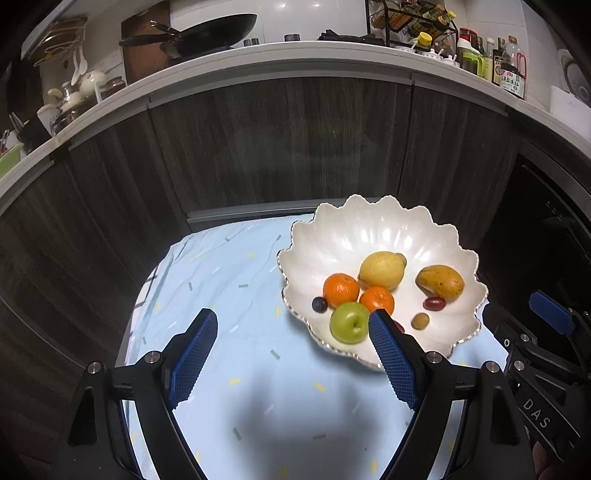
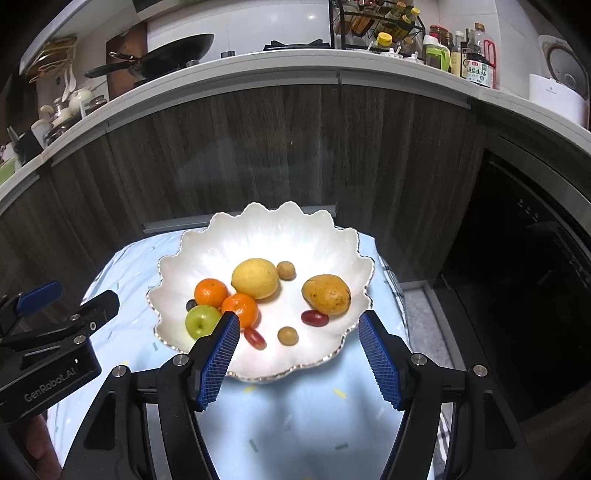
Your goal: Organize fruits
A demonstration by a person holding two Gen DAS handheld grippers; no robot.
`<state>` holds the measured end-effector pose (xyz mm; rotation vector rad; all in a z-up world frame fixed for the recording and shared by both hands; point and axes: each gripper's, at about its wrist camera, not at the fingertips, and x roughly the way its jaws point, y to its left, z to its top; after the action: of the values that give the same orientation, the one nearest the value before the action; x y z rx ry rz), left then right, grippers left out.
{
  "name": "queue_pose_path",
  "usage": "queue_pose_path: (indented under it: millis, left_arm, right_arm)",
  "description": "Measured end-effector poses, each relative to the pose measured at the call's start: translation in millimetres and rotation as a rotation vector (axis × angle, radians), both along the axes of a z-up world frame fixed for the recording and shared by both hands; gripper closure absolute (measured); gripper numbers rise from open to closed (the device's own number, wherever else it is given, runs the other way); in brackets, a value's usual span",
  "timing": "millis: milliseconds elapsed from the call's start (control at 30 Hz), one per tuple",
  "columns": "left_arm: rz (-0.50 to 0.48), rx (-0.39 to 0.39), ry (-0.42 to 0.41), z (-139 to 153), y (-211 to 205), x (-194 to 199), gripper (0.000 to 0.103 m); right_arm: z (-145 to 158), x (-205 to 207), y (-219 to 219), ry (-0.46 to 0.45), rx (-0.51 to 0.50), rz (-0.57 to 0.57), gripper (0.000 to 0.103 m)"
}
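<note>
A white scalloped bowl sits on a light blue cloth. It holds a lemon, two oranges, a green apple, a spotted yellow pear, and small red, dark and tan fruits. My left gripper hovers open and empty over the cloth, its right finger in front of the apple. My right gripper hangs open and empty above the bowl's near rim.
Dark wood cabinet fronts rise behind the small table. The counter above carries a wok, jars and sauce bottles. A dark oven front stands to the right. The cloth-covered table ends close to the bowl's right side.
</note>
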<state>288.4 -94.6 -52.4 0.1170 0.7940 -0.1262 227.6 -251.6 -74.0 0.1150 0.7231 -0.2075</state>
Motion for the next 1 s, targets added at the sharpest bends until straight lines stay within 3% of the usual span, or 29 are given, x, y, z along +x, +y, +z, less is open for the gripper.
queue_pose_path:
  millis: [333,467,700,1000]
  left_arm:
    - [0.023,-0.001,0.004,4.1,11.2,-30.5,0.019]
    - [0.030,0.004,0.010,3.2,16.2,-42.8,0.019]
    - [0.046,0.010,0.012,3.7,27.5,-65.7,0.010]
    - [0.064,0.020,0.006,4.9,38.1,-87.4,0.007]
  right_arm:
    - [6.7,-32.5,10.8,-0.008,-0.014,-0.011,0.035]
    - [9.1,-46.6,15.8,-0.020,-0.025,-0.020,0.027]
    - [11.7,-65.5,22.3,-0.024,-0.035,-0.023,0.024]
    - [6.7,-83.7,28.7,-0.008,-0.036,-0.029,0.020]
